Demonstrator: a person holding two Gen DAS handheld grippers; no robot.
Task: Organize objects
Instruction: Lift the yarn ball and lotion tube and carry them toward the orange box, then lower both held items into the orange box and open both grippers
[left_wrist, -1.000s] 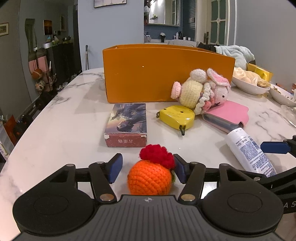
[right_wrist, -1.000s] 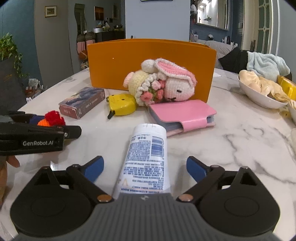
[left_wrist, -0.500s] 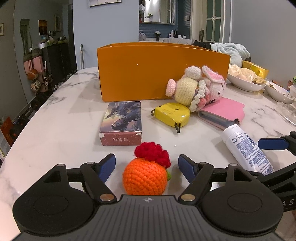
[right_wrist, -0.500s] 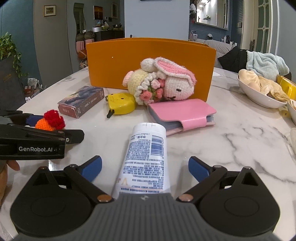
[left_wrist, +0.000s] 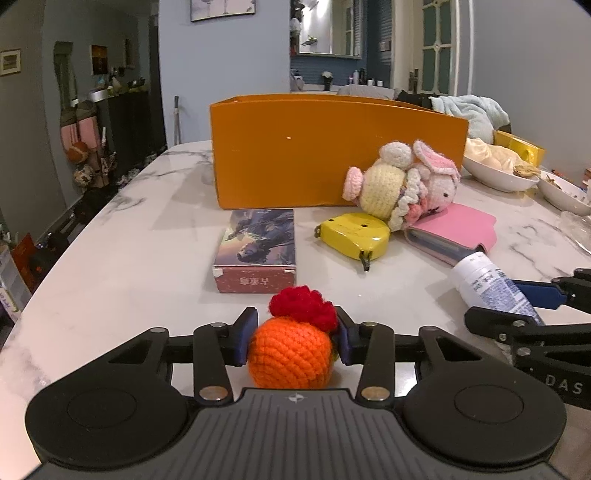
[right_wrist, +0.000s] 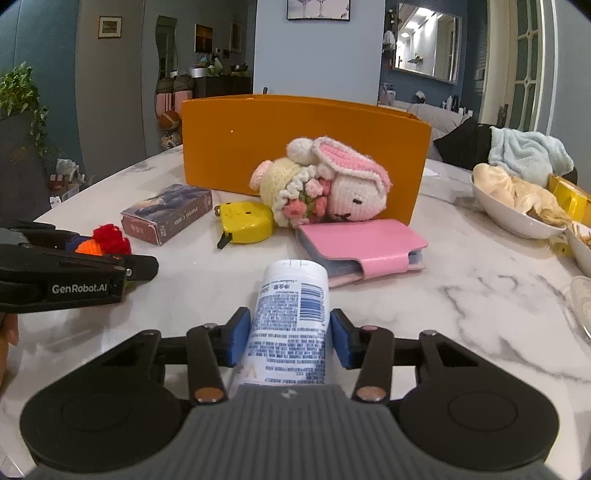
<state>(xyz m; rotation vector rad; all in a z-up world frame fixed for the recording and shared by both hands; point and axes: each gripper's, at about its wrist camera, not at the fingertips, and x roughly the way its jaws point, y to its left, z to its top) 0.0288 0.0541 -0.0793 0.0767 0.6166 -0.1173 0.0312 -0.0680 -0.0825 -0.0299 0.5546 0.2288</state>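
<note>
Orange crochet ball (left_wrist: 290, 356) and white tube (right_wrist: 291, 317) on marble, both clamped.

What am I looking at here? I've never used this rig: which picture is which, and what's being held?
There is no robot arm: a person holds a two-finger gripper in each hand, each with a fisheye camera looking along its fingers. The black shapes at the bottom of each picture are the gripper itself.

In the left wrist view, the left gripper is shut on a crocheted orange ball with a red tuft. In the right wrist view, the right gripper is shut on a white tube.

On the marble table lie a card box, a yellow tape measure, a crocheted bunny, a pink wallet and an orange bin.
</note>
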